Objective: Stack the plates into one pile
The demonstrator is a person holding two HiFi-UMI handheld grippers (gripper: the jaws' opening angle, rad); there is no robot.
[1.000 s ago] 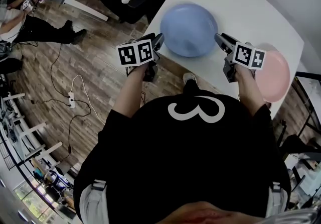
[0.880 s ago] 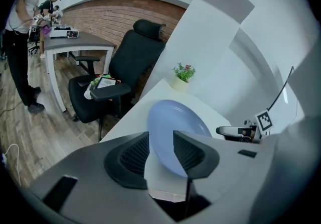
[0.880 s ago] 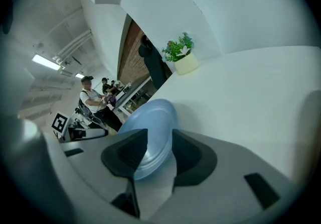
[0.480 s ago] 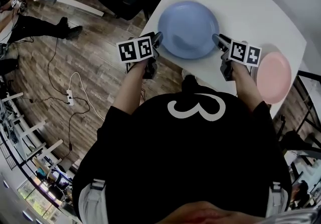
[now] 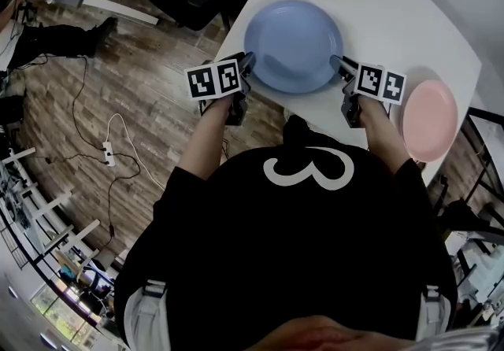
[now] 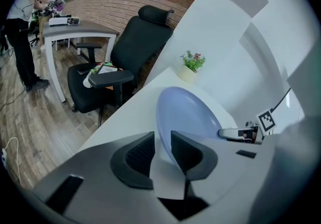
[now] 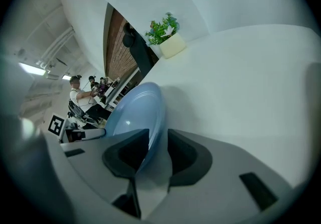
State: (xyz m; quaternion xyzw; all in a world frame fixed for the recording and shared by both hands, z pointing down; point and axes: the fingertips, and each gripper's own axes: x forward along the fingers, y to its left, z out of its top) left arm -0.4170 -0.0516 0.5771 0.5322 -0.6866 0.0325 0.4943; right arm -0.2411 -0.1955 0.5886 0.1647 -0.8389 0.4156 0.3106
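Note:
A blue plate [image 5: 293, 46] lies on the white table [image 5: 394, 19]. My left gripper [image 5: 246, 62] is at its left rim and my right gripper [image 5: 339, 66] at its right rim. In the left gripper view the plate [image 6: 188, 115] has its rim between the jaws of the left gripper [image 6: 163, 142], which are closing with a gap still beside the rim. The right gripper view shows the plate [image 7: 135, 117] with its rim between the right gripper's [image 7: 158, 142] closing jaws, also with a gap. A pink plate [image 5: 429, 120] lies apart at the table's right end.
A potted plant [image 6: 189, 70] stands at the far side of the table beyond the blue plate. A black office chair [image 6: 125, 62] stands off the table's left edge. Cables lie on the wood floor [image 5: 118, 145], and a person [image 6: 20, 32] stands at a distant desk.
Both grippers have edged inward to the blue plate's rim, the right one moving left away from the pink plate. The plates lie where they were.

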